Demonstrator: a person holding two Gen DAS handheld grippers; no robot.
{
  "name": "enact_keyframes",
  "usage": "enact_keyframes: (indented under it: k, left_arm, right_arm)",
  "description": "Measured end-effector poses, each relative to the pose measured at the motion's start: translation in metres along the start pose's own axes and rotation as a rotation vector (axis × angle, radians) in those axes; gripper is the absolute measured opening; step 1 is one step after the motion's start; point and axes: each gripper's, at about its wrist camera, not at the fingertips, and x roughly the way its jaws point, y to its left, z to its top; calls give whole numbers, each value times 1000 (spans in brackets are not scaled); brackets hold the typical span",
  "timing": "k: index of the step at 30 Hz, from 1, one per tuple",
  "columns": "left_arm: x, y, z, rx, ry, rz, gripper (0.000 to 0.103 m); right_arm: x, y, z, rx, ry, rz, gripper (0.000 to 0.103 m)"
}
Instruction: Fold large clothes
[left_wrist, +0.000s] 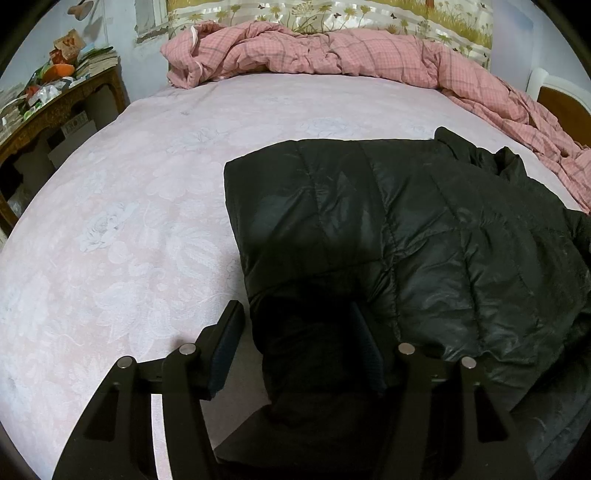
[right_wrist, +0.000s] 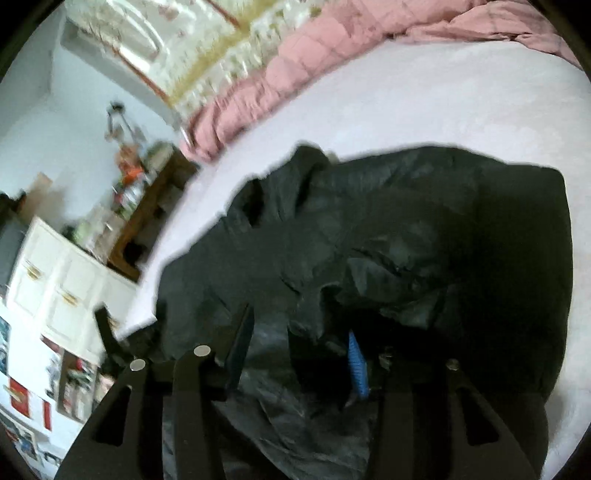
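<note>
We find the left gripper (left_wrist: 297, 332) low over the near edge of the bed, its jaws standing about half apart. A dark fold of the black puffer jacket (left_wrist: 424, 229) sits between them; the right pad lies against the cloth, while pale sheet shows in the gap beside the left pad, so we read no squeeze here. The jacket lies on the pink floral bedsheet (left_wrist: 129, 221), right of centre in this view, its quilted back panel folded to a straight left edge and its collar end bunched toward the far right. Beyond it a pink checked duvet (left_wrist: 314, 48) is heaped along the far side, and a cluttered wooden side table (left_wrist: 55, 107) stands at the far left. The right wrist view is blurred and tilted. There the right gripper (right_wrist: 299, 339) sits in rumpled jacket cloth (right_wrist: 406, 229), jaws partly apart with folds between them; a blue pad face shows on the right finger, but we cannot tell whether the pads press the fabric. Only this view gives us white cabinets (right_wrist: 55, 288) at the left, the far wall's mirror frame, and the jacket's looser, crumpled side; only the left view gives the smooth folded panel and its clean edge.
</note>
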Motion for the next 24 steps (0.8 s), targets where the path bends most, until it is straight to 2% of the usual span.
enact_keyframes:
  k: [2,4,5,6,7,8,9,11,15,16,18,22,23,24]
  left_arm:
    - [0,-1,0,3,0,4,59]
    - [0,-1,0,7,-1,9,59]
    - [0,-1,0,9,-1,11,60]
    - [0,-2,-1,10,-2,14,60]
    - [0,-3,-1,11,-2,14,61]
    - [-1,-3,-1,13,-3,13,61]
    - [-1,-3,-1,14,-3,11,63]
    - [-1,-4,-1,19,-2,7,64]
    - [-1,-3,-1,19,2,20,65]
    - [-2,-4,-1,20,1,21,65]
    - [-3,-4,-1,20,-6,20,65]
    - [-22,-7,-1,46,-87,-17,63]
    - [-30,-8,-1,53,-117,-26,64]
    - [-36,-9,-1,58,-139,-26,65]
  right_arm:
    - [1,4,-5,-7,38,-131,45]
    - [-7,8,-12,-23,43,-256,35]
    - [-11,7,-16,-18,39,-291,32]
    - [-15,7,-18,-13,29,-336,21]
    - [-18,6,-20,-14,19,-367,15]
    - [-25,7,-22,-6,-10,-405,13]
    - [-36,4,-23,4,-39,-417,7]
    - [-52,8,-25,23,-101,-462,6]
    - [-90,16,-32,34,-227,-737,6]
    - [-104,8,-33,65,-259,-749,6]
    - [-129,-4,-32,106,-318,-685,6]
    - [-138,1,-34,52,-355,-571,9]
    - [-135,7,-33,35,-355,-537,12]
    - [-131,11,-31,22,-354,-518,29]
